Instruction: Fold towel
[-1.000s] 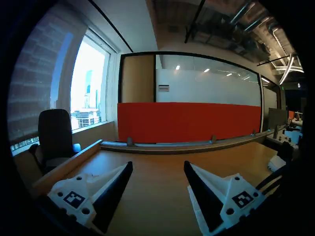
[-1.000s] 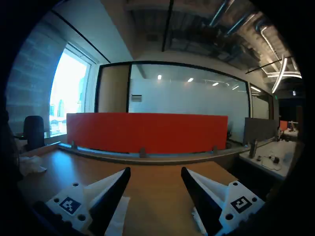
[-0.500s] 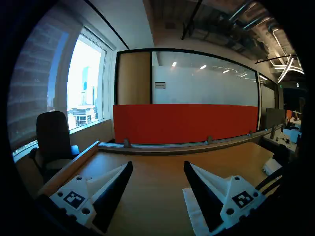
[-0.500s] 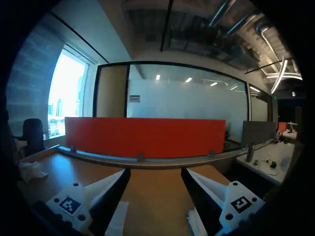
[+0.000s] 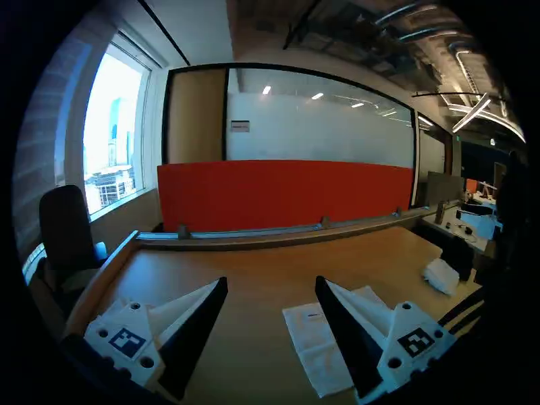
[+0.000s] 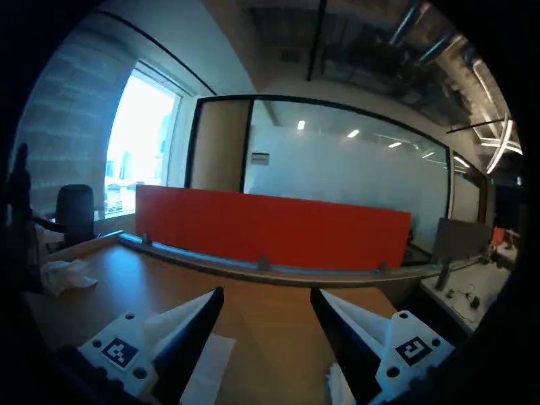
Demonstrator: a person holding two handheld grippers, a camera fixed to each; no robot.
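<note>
A white towel (image 5: 312, 334) lies flat on a wooden desk (image 5: 256, 270), just below the left gripper (image 5: 270, 283) and partly hidden by one of its fingers. That gripper's fingers are spread wide and hold nothing. The right gripper (image 6: 266, 291) hovers over the desk, its fingers also spread and empty. A crumpled white cloth (image 5: 442, 275) sits near the desk's edge. An orange divider (image 5: 283, 192) runs along the back. An office chair (image 5: 64, 233) stands by a window (image 5: 111, 152).

More towel (image 5: 307, 337) in view now
</note>
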